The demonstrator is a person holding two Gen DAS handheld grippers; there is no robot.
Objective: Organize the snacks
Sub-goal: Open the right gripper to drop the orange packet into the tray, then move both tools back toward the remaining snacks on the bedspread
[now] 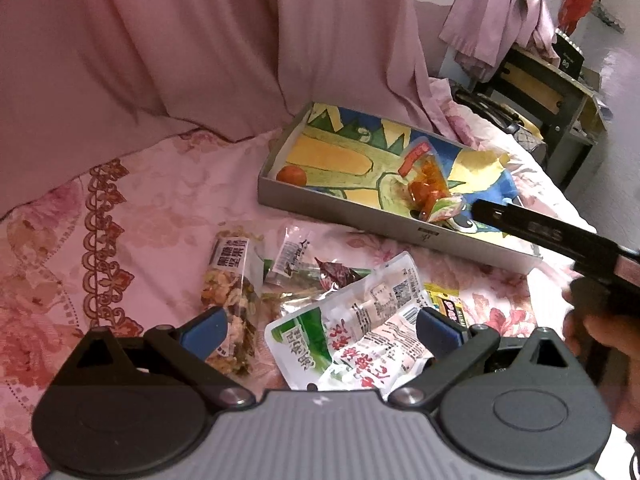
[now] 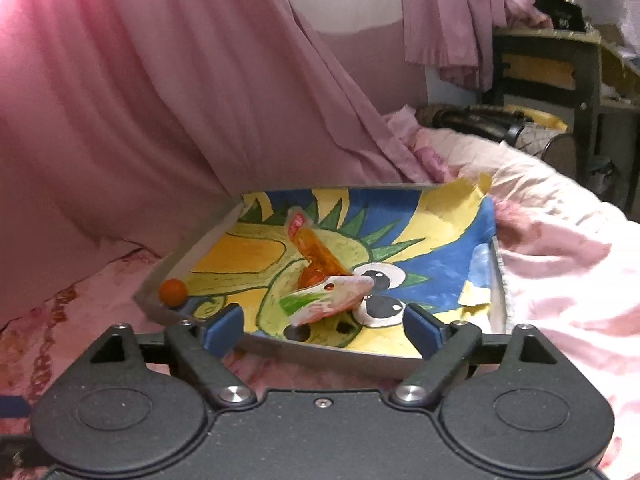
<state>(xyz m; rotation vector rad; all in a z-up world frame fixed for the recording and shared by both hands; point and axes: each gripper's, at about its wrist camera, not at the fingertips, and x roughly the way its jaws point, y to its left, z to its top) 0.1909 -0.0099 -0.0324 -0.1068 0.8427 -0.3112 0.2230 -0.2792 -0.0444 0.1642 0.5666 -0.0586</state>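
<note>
The right claw gapes wide and empty over the near wall of the painted tray on the bed; a green-and-white snack packet lies inside beside an orange pouch. The left claw hangs open, holding nothing, above loose snack packets on the bedspread.

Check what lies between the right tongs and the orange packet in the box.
In the right wrist view, a pink-and-green packet lies between the right tongs and the orange packet.

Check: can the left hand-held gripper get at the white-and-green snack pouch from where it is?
Probably yes. The left hand-held gripper is open, the white-and-green snack pouch lies on top of the pile right between its fingers, nothing covering it.
</note>
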